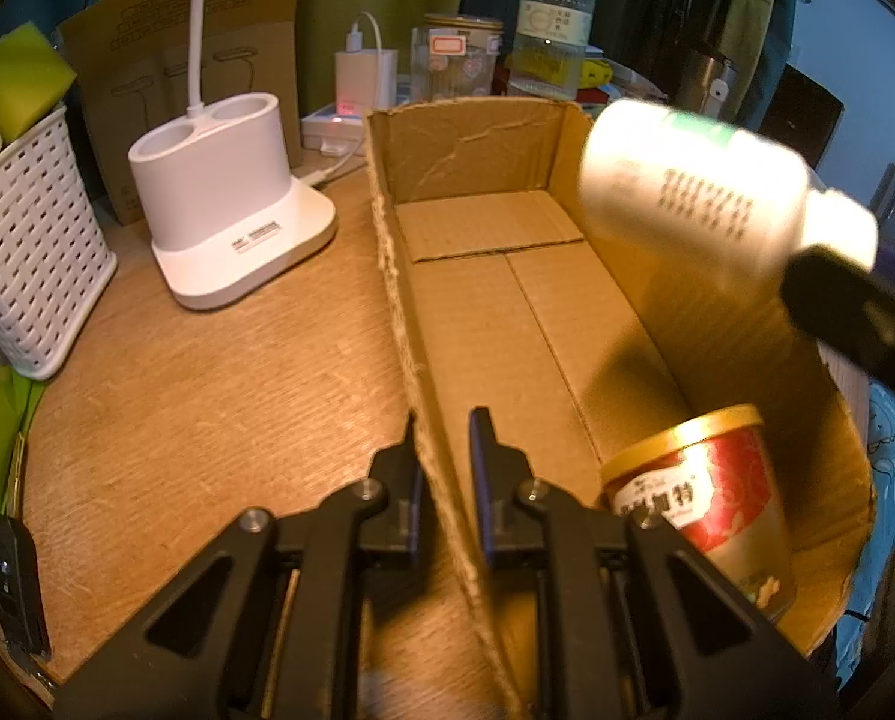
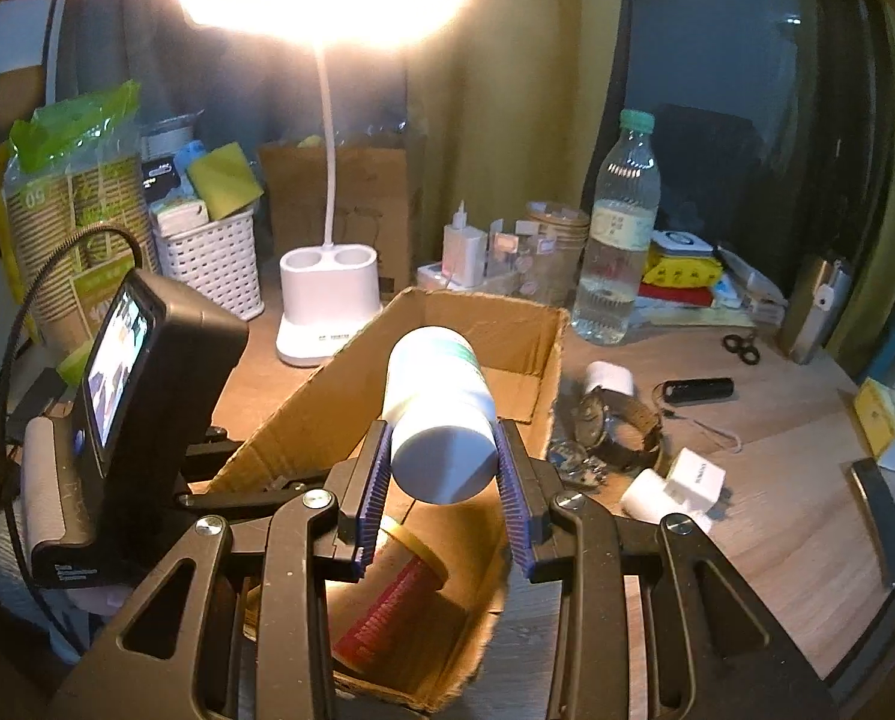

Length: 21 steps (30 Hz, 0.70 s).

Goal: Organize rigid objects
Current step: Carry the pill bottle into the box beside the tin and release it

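Observation:
An open cardboard box (image 1: 507, 312) (image 2: 351, 384) lies on the wooden desk. My left gripper (image 1: 444, 438) is shut on the box's near left wall, one finger on each side of it. A red ice-cream tub with a gold rim (image 1: 705, 492) (image 2: 399, 594) lies in the near corner of the box. My right gripper (image 2: 441, 456) is shut on the cap end of a white bottle with a green band (image 2: 438, 402) (image 1: 693, 186), which hangs above the box's inside. In the left wrist view that bottle is blurred.
A white lamp base (image 1: 225, 198) (image 2: 327, 300) and a white woven basket (image 1: 21, 240) (image 2: 213, 258) stand left of the box. A water bottle (image 2: 618, 228), a jar (image 1: 459, 60), a watch (image 2: 618, 414), white chargers (image 2: 681, 480), scissors (image 2: 741, 348) and a black stick (image 2: 699, 390) lie behind and right.

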### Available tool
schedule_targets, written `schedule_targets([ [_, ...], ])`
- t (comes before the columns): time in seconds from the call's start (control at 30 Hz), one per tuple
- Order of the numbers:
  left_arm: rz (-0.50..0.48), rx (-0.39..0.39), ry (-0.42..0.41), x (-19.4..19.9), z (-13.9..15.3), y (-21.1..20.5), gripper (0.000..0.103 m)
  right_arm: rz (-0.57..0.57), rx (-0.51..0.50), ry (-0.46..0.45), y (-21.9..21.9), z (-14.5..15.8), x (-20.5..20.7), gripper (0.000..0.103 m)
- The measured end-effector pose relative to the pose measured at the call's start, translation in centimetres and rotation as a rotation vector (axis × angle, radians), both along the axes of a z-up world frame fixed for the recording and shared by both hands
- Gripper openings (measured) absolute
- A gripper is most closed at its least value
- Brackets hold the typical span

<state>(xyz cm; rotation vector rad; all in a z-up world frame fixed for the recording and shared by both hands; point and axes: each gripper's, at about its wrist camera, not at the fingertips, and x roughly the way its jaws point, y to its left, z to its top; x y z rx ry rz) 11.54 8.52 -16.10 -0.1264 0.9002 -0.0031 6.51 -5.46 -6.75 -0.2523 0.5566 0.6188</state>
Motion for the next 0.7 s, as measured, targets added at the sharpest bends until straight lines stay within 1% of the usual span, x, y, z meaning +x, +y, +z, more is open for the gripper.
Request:
schedule_targets([
  [0.2,0.0,0.0,0.0,0.0,0.0,0.0,0.014,0.01,-0.014,0.02,0.7,-0.8,0.2,0.036],
  [0.43,0.001,0.001,0.0,0.1,0.0,0.0,0.014,0.016,-0.057,0.04,1.7,-2.0,0.3,0.037],
  [0.7,0.001,0.0,0.0,0.2,-0.1,0.1,0.014,0.007,-0.066,0.052,1.7,-2.1,0.4,0.037],
])
